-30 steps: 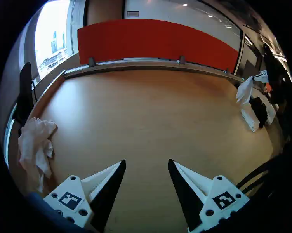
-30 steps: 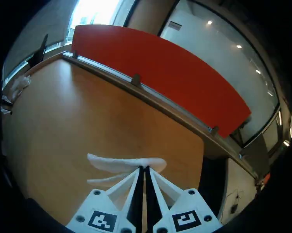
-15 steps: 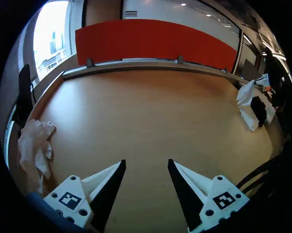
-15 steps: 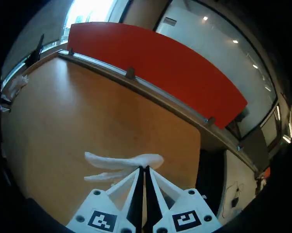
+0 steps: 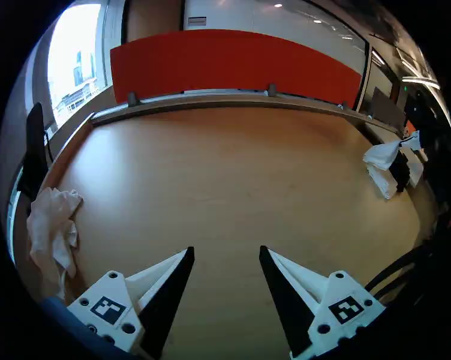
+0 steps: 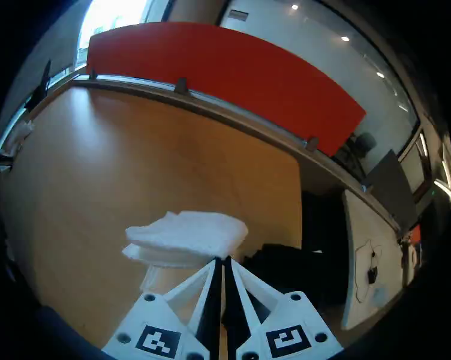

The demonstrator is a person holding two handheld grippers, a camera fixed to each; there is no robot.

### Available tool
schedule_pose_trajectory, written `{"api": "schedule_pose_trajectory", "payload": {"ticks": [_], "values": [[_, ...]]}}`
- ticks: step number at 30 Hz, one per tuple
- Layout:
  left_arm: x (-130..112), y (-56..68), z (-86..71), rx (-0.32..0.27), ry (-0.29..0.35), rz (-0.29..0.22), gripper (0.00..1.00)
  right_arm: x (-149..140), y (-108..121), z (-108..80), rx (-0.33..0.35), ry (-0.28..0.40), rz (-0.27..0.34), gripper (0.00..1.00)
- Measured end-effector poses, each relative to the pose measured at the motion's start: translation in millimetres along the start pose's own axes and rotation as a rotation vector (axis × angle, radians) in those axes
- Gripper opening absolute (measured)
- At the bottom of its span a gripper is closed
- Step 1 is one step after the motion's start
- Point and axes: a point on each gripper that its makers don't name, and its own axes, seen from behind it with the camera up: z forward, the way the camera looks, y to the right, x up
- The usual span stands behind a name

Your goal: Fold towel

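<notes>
In the right gripper view my right gripper (image 6: 223,262) is shut on a folded white towel (image 6: 186,236), which juts forward from the fingertips over the wooden table (image 6: 135,162) near its right edge. More white cloth (image 6: 150,277) lies just below it. The left gripper view has that towel (image 5: 381,157) far right, held above another white towel (image 5: 386,183) on the table, with a dark-sleeved hand (image 5: 399,171) behind. My left gripper (image 5: 224,259) stands open and holds nothing, above the table's (image 5: 225,168) near edge. A crumpled white towel (image 5: 48,225) lies at the left edge.
A red divider panel (image 5: 237,60) on a rail runs along the table's far side. A dark chair (image 5: 36,150) stands beyond the left edge. Right of the table there is a drop to a dark floor (image 6: 321,240). The crumpled towel (image 6: 15,135) lies far left.
The right gripper has lowered and tipped downward with the towel, so the towel's flat top now shows instead of its edge. The left gripper has stayed open and hardly moved.
</notes>
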Motion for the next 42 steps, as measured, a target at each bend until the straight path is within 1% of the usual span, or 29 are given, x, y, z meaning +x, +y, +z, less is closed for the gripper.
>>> {"api": "schedule_pose_trajectory", "payload": {"ticks": [3, 9, 14, 24, 36, 42], "values": [[-0.5, 0.0, -0.6, 0.002, -0.001, 0.002, 0.8, -16.9, 1.1, -0.3, -0.003, -0.02, 0.021, 0.04], [-0.4, -0.4, -1.9, 0.003, -0.001, 0.004, 0.8, -45.1, -0.8, 0.5, -0.008, -0.054, 0.041, 0.04], [-0.3, -1.3, -2.7, 0.006, -0.002, 0.007, 0.79, -62.0, -2.4, 2.4, -0.011, -0.077, 0.058, 0.04], [-0.5, -5.5, -5.1, 0.013, -0.005, 0.011, 0.8, -95.4, -4.1, 11.5, -0.01, -0.129, 0.116, 0.04], [-1.1, -7.4, -5.0, 0.017, -0.01, 0.012, 0.8, -123.7, -3.0, 18.5, -0.004, -0.2, 0.146, 0.04], [-1.7, -8.4, -5.6, 0.019, -0.013, 0.012, 0.8, -131.6, -3.5, 21.7, -0.006, -0.223, 0.158, 0.04]]}}
